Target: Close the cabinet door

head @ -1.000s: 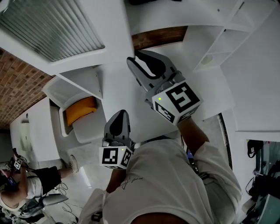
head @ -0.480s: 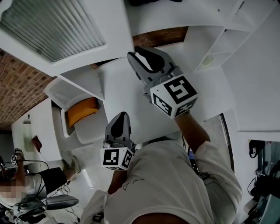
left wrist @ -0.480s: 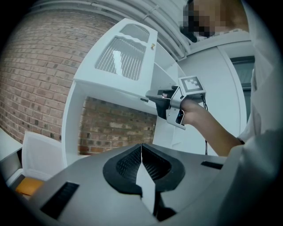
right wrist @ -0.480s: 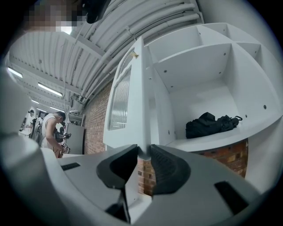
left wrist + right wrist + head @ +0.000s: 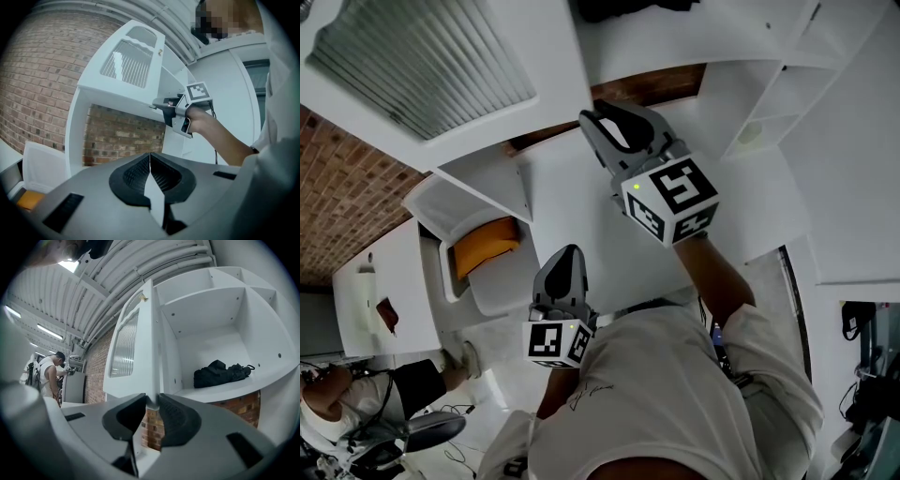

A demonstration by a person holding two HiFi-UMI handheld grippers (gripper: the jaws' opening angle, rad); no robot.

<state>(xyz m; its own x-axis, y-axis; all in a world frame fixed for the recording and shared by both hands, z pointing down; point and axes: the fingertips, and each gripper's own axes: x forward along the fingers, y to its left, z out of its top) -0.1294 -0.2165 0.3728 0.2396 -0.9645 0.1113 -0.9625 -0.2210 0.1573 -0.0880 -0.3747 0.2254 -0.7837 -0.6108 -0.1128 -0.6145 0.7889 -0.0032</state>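
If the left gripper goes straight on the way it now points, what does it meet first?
Probably the brick wall just under the white cabinet, though the depth is unclear.

We reach our right tongs [image 5: 152,400] up and forward on an outstretched forearm [image 5: 719,277], jaws pinched onto the lower edge of the cabinet door [image 5: 123,348], while our left tongs [image 5: 150,155] sit lower, near our chest, jaws pressed together and empty.
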